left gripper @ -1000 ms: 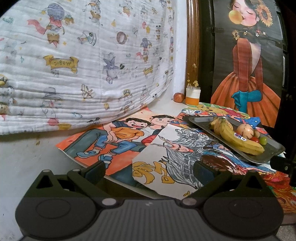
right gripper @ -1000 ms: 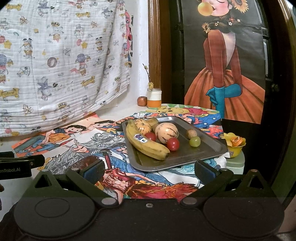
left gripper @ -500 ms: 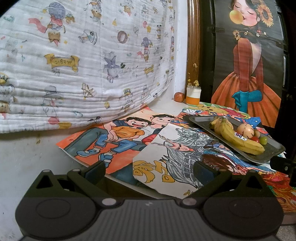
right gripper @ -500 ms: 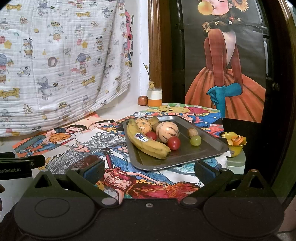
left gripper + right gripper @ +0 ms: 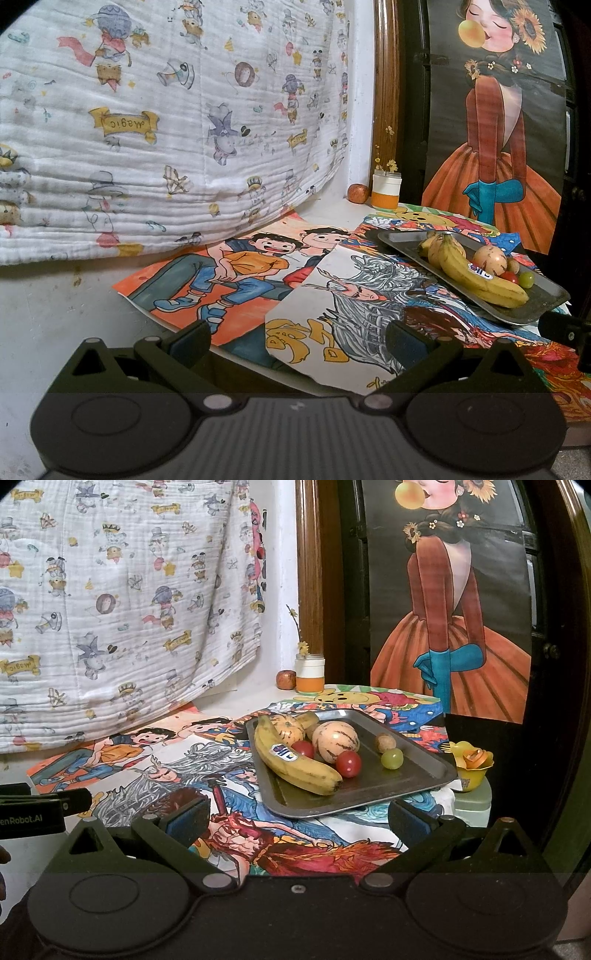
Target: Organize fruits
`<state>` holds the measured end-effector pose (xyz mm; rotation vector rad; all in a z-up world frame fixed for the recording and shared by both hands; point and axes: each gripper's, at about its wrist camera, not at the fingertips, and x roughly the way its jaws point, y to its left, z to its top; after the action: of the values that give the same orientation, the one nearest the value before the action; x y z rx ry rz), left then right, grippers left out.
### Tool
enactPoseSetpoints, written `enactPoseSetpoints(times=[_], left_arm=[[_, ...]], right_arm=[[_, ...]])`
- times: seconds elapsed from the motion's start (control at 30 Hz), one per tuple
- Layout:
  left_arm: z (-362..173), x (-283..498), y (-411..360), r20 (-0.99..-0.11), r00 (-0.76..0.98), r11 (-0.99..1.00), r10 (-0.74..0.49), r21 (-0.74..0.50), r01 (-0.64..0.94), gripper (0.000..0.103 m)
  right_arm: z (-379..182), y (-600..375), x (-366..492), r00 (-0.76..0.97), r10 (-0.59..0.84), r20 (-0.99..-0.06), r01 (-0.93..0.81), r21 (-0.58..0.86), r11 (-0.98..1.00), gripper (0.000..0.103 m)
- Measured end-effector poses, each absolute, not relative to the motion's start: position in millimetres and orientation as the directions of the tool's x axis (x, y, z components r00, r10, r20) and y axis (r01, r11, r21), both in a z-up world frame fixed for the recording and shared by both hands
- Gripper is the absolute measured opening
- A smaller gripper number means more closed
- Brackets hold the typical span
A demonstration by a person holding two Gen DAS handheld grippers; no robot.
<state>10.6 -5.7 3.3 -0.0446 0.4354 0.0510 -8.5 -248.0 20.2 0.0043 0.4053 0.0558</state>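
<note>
Already gathered on the metal tray (image 5: 424, 775), banana (image 5: 295, 762), melons, tomatoes and grape lie together (one apple (image 5: 286, 679) sits apart), while left gripper (image 5: 297, 338) and right gripper (image 5: 297, 818) hang spread and empty-fingered.

Landmark: wooden door frame (image 5: 309, 590), a vertical brown post at the rear. Left of the frame, a white wall strip and a hung white quilted cloth (image 5: 110, 602) printed with small cartoon figures. Right of the frame, a dark door (image 5: 354, 590) carrying a poster of a figure in an orange dress (image 5: 454, 635). Below the frame, a pale desk (image 5: 55, 314) covered with overlapping coloured drawings (image 5: 236, 273). At the frame's foot, a white-and-orange jar (image 5: 310, 674) beside a small reddish round object (image 5: 286, 679). Lighting is dim and even.
</note>
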Motion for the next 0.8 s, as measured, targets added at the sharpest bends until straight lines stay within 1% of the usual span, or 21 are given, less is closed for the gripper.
enactPoseSetpoints(times=[0.8], left_arm=[[3.6,9.3,-4.1,-0.433,0.901,0.997,0.027,-0.048,-0.053,0.103]], right_arm=[[19.8,-248.0,-8.6,0.916,0.056,-0.396,-0.053,0.018,0.998,0.102]])
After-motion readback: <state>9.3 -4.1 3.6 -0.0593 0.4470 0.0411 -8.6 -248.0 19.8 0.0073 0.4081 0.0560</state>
